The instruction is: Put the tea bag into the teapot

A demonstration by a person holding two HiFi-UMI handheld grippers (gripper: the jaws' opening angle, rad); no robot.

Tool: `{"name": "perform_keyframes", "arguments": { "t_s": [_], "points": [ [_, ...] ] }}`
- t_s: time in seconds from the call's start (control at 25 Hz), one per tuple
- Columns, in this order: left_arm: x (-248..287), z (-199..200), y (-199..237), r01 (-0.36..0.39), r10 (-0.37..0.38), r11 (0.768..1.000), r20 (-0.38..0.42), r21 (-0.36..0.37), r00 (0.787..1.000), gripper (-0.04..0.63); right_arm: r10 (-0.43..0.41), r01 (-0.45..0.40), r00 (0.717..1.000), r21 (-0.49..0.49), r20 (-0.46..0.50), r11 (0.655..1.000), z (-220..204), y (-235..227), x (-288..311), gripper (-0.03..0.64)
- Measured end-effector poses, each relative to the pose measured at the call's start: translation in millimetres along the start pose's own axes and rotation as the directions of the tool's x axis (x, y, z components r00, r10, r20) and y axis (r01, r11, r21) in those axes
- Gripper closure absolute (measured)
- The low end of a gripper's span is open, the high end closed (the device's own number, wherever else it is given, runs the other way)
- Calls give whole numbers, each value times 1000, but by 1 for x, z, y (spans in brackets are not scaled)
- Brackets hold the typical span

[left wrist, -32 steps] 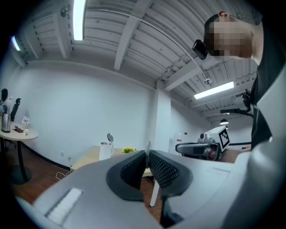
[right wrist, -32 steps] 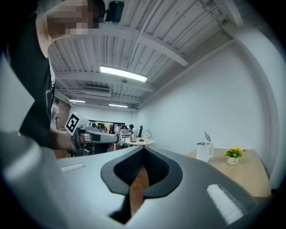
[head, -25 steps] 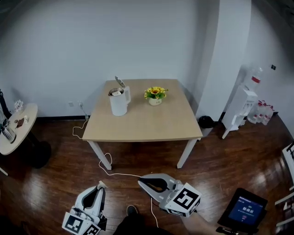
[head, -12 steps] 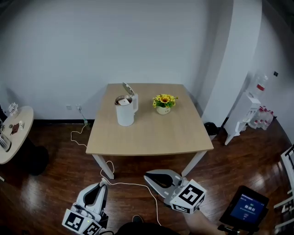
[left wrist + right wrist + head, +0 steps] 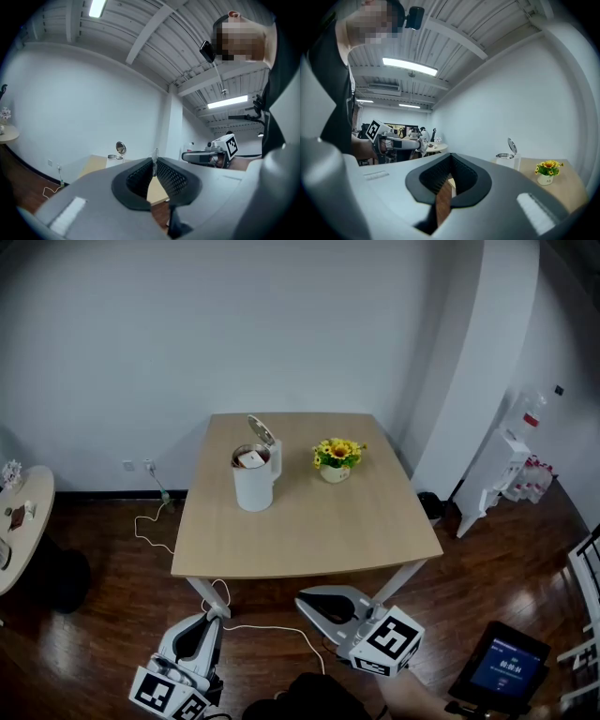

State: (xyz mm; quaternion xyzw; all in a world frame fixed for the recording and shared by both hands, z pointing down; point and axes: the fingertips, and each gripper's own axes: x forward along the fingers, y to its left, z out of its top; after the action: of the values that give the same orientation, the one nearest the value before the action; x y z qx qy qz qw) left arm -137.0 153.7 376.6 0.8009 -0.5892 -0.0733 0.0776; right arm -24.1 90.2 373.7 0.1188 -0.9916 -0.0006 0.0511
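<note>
The white teapot, an electric kettle [image 5: 253, 480] with its lid flipped open, stands at the back left of the wooden table [image 5: 309, 540]. It also shows as the kettle [image 5: 114, 160] in the left gripper view and the kettle [image 5: 506, 160] in the right gripper view. My left gripper [image 5: 210, 614] is low over the floor in front of the table, shut on a small pale tea bag [image 5: 154, 157] that pokes up between its tips. My right gripper [image 5: 302, 599] hovers beside it near the table's front edge, jaws shut with nothing seen between them.
A pot of yellow flowers [image 5: 337, 458] stands right of the kettle. A white power cord [image 5: 262, 629] trails over the wooden floor under the table. A round side table [image 5: 19, 517] is at far left, a water dispenser [image 5: 497, 470] and a tablet [image 5: 506, 667] at right.
The view has shifted toward the table, which now looks larger and sits more centred. Both grippers stay low in front of it, still shut as before.
</note>
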Motion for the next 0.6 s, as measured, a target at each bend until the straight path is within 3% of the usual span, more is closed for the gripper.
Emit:
{"name": "perform_keyframes", "arguments": {
  "t_s": [0.24,0.6],
  "points": [
    [50,1,33,6,-6,1000,-15,-19,1000,560,13,-13,1000,11,8,1000,3,-46,32,615],
    [151,22,104,-89,89,996,-4,-8,996,560,55,-55,998,8,1,998,7,-151,86,615]
  ]
}}
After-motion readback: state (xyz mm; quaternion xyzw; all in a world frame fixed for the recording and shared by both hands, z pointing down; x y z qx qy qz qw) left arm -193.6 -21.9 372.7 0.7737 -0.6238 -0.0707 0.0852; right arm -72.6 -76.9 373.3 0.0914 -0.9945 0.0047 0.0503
